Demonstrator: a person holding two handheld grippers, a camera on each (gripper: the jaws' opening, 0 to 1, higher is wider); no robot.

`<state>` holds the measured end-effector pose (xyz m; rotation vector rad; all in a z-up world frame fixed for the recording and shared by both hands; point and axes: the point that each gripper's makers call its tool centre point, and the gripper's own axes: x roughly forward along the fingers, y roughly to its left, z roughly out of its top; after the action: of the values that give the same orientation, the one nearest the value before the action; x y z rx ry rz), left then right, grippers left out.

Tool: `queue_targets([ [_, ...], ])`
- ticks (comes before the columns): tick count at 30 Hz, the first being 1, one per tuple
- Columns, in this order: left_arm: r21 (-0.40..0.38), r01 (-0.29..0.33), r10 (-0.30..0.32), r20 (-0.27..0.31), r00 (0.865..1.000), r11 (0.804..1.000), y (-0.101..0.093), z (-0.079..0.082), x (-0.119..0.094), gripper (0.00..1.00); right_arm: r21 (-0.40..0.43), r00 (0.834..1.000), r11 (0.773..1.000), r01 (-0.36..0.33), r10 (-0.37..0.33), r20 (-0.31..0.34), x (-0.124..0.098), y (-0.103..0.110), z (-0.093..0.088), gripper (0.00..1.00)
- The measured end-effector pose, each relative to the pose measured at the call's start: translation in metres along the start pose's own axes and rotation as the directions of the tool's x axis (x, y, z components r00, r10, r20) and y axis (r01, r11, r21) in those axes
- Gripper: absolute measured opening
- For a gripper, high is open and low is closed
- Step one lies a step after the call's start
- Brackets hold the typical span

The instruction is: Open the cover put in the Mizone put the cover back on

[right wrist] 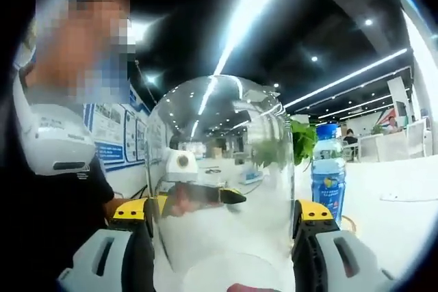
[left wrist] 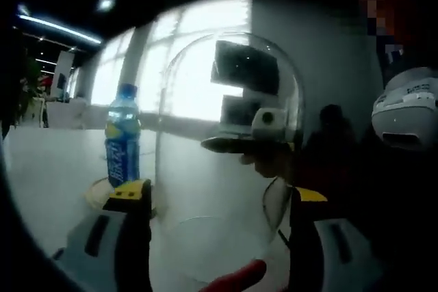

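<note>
A blue Mizone bottle [left wrist: 122, 140] with a blue cap stands upright on a pale round base [left wrist: 96, 193] on the white table, left of my left gripper. The clear dome cover [left wrist: 229, 169] sits between the jaws of the left gripper [left wrist: 219, 200], which press on its sides. In the right gripper view the same cover [right wrist: 219, 189] spans the gap of my right gripper [right wrist: 222, 213], both jaws touching its wall. There the bottle [right wrist: 328, 172] stands to the right, outside the cover. Each gripper shows through the glass from the other side.
A person in a dark shirt [right wrist: 61, 203] with a white neck device [right wrist: 51, 138] stands close behind the cover. The white table [left wrist: 48, 162] stretches past the bottle. Green plant leaves [right wrist: 301, 138] and bright windows [left wrist: 198, 59] lie beyond.
</note>
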<state>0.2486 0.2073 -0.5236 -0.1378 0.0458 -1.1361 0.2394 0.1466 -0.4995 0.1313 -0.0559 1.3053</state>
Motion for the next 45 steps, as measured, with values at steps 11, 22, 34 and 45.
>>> queue_targets([
  [11,0.043,-0.025,0.026,-0.021,0.999,0.999,-0.001,-0.007,0.004,0.83,0.022,1.0,1.0,-0.005,0.005,0.015,-0.001,0.0,0.003,0.77],
  [22,0.016,0.006,-0.006,0.016,1.0,1.0,-0.005,-0.004,0.005,0.75,-0.057,0.998,0.998,-0.02,0.016,-0.067,0.001,0.001,-0.002,0.78],
  [34,0.07,-0.01,0.009,0.006,1.0,0.997,-0.002,-0.006,0.008,0.75,-0.137,0.997,0.99,0.005,-0.016,-0.08,0.013,0.001,-0.011,0.83],
  [45,0.041,0.01,-0.011,0.008,1.0,0.999,0.001,-0.006,0.007,0.76,-0.107,0.996,0.994,-0.02,0.01,-0.089,0.011,-0.003,-0.008,0.81],
])
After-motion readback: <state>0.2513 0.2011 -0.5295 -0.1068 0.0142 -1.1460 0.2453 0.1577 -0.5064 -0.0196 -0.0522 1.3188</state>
